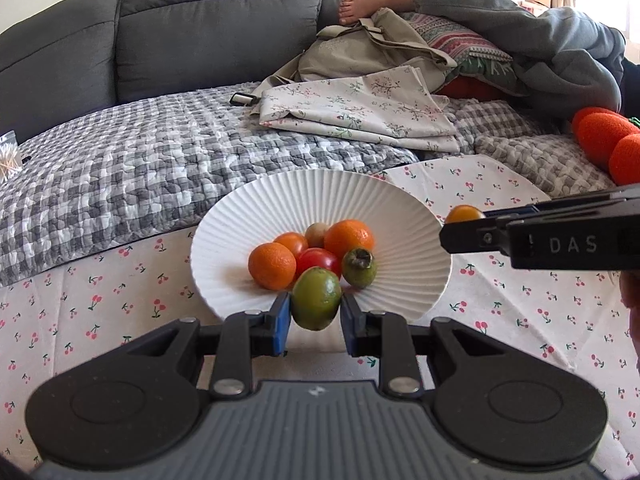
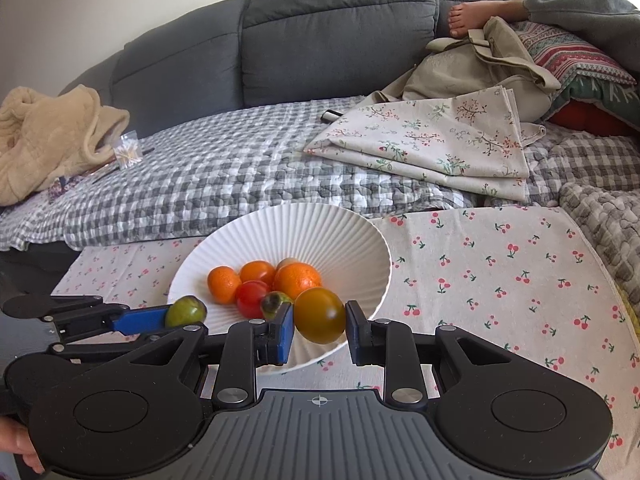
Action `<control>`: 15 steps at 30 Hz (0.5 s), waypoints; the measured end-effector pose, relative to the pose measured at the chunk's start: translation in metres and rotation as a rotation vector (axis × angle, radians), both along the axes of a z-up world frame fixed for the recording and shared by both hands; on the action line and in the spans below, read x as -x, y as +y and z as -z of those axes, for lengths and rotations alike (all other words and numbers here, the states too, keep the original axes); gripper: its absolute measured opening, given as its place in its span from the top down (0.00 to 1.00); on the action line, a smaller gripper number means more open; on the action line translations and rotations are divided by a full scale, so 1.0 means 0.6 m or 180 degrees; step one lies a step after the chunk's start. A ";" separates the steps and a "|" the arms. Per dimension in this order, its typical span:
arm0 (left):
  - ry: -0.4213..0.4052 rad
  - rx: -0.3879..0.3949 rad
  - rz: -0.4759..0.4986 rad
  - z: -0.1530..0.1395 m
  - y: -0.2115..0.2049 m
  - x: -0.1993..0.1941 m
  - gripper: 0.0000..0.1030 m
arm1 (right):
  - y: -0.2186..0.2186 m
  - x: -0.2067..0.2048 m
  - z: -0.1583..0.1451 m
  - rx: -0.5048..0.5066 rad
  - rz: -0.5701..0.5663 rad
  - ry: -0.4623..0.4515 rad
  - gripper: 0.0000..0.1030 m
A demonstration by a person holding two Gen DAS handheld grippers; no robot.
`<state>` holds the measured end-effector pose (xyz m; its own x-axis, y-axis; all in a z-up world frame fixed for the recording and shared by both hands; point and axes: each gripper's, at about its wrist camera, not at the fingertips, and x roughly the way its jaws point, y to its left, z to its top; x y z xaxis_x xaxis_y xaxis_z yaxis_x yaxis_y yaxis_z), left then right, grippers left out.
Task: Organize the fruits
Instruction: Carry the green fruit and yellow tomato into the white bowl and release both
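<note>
Cherry-print cloth [image 2: 500,280]; left fingers [image 1: 280,316] pinch green fruit [image 1: 316,298].

Behind the table there's a dark grey sofa [image 2: 340,36] with a grey-and-white checked quilt [image 2: 224,184] spread over the seat. A folded floral cloth [image 2: 436,140] sits on the quilt toward the right, a beige canvas bag [image 2: 476,64] just behind it. Someone's bare foot [image 2: 464,16] rests up by the backrest. A fluffy cream blanket [image 2: 44,136] is bunched at the sofa's left end, and orange plush balls [image 1: 604,140] at the right.
</note>
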<state>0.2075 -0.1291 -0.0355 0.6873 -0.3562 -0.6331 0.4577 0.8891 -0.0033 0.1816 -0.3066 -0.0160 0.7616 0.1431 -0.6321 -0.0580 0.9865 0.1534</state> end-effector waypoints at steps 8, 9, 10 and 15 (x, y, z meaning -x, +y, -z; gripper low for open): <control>0.0044 -0.0075 0.0051 0.019 -0.021 -0.021 0.76 | 0.013 -0.026 0.024 0.0044 -0.0088 0.0048 0.75; 0.0047 -0.0086 0.0058 0.020 -0.023 -0.023 0.76 | 0.013 -0.029 0.027 0.0032 -0.0096 0.0055 0.75; 0.0047 -0.0097 0.0062 0.022 -0.025 -0.025 0.76 | 0.013 -0.031 0.030 0.0025 -0.0104 0.0059 0.75; 0.0076 -0.0131 0.0063 0.033 -0.032 -0.034 0.76 | 0.018 -0.039 0.040 0.0071 -0.0156 0.0065 0.75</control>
